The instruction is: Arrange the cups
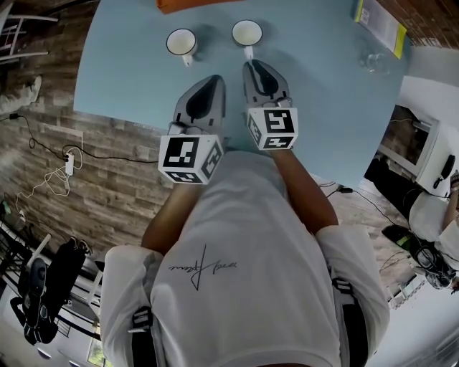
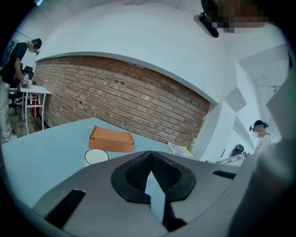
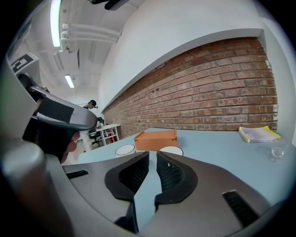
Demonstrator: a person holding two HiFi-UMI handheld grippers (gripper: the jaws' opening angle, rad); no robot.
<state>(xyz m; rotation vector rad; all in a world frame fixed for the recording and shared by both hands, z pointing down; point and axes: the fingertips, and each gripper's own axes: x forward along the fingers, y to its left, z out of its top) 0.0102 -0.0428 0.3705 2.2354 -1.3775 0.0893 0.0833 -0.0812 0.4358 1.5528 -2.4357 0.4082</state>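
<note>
Two white cups stand on the light blue table (image 1: 129,79), the left cup (image 1: 181,42) and the right cup (image 1: 247,33), each with its handle turned toward me. My right gripper (image 1: 252,67) points at the right cup, its tips just short of the handle. In the right gripper view its jaws (image 3: 152,158) stand a narrow slit apart with nothing between them, both cups (image 3: 125,149) (image 3: 171,150) just beyond. My left gripper (image 1: 214,80) hovers nearer me, right of and behind the left cup (image 2: 96,156), shut and empty (image 2: 150,156).
An orange box (image 1: 201,4) (image 3: 156,139) lies behind the cups. A yellow-edged book (image 1: 380,21) and a clear glass (image 1: 373,62) sit at the table's far right. The table's near edge runs under my grippers. Two people stand off in the room (image 2: 18,55) (image 2: 259,129).
</note>
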